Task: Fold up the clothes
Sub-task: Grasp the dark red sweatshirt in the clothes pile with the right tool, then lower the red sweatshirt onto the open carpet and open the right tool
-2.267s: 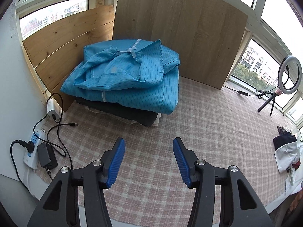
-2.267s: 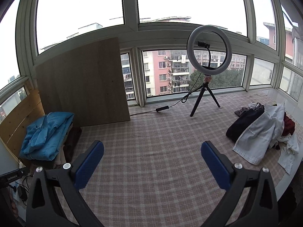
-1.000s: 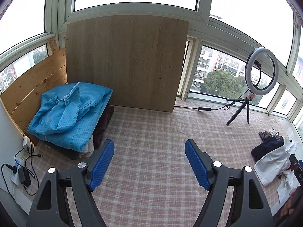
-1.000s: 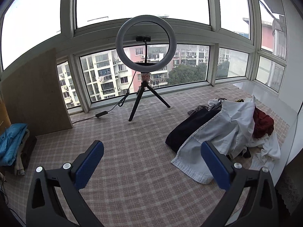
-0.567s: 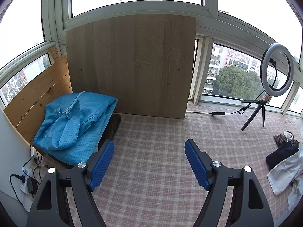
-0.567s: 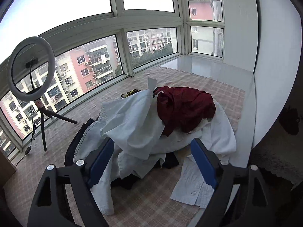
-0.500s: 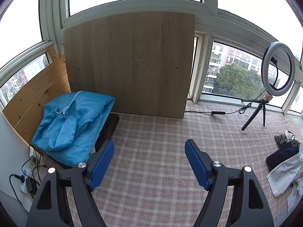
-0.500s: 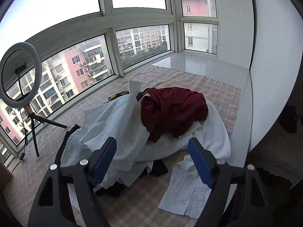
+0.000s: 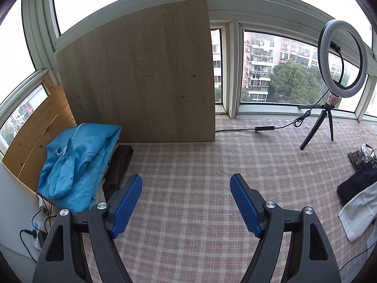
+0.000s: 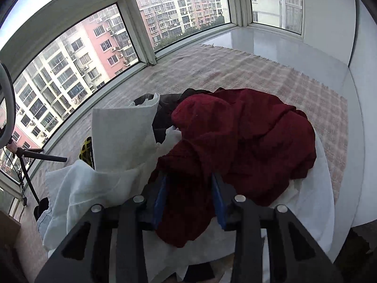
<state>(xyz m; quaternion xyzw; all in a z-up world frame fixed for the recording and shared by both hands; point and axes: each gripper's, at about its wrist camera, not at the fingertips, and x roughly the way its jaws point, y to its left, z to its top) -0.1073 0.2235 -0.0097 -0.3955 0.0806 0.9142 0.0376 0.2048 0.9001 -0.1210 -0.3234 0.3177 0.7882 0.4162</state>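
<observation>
**Right fingers in the red knit, left fingers spread over the checked cloth**

The right gripper (image 10: pixel 189 197) is buried in the heap of unfolded clothes: its blue fingers (image 10: pixel 161 198) stand on either side of a fold of the dark red knitted garment (image 10: pixel 240 146), the fabric bunched between them. They look close to pinching it, but whether the pads actually press the cloth cannot be told (the knit hides the inner faces). The red garment lies on top of the pile, draped over a white garment (image 10: pixel 122 136) that spreads to the left and beneath it, with a dark piece (image 10: pixel 169 103) showing behind. The pile rests on the pink checked cloth (image 10: pixel 235 70) covering the surface by the window.

The left gripper (image 9: pixel 186 202) hangs over a bare stretch of the same checked cloth (image 9: pixel 188 155), its fingers (image 9: pixel 127 200) spread wide and holding nothing. To its left, a folded blue striped garment (image 9: pixel 77 162) sits on top of a stack, with a dark folded item (image 9: pixel 120 162) under it, against a wooden board (image 9: pixel 141 75) leaning on the window frame. At the far right edge the near end of the unfolded heap (image 9: pixel 358 193) is visible. A ring light on a tripod (image 9: pixel 341 61) stands near the window, its cable trailing across the cloth.
</observation>
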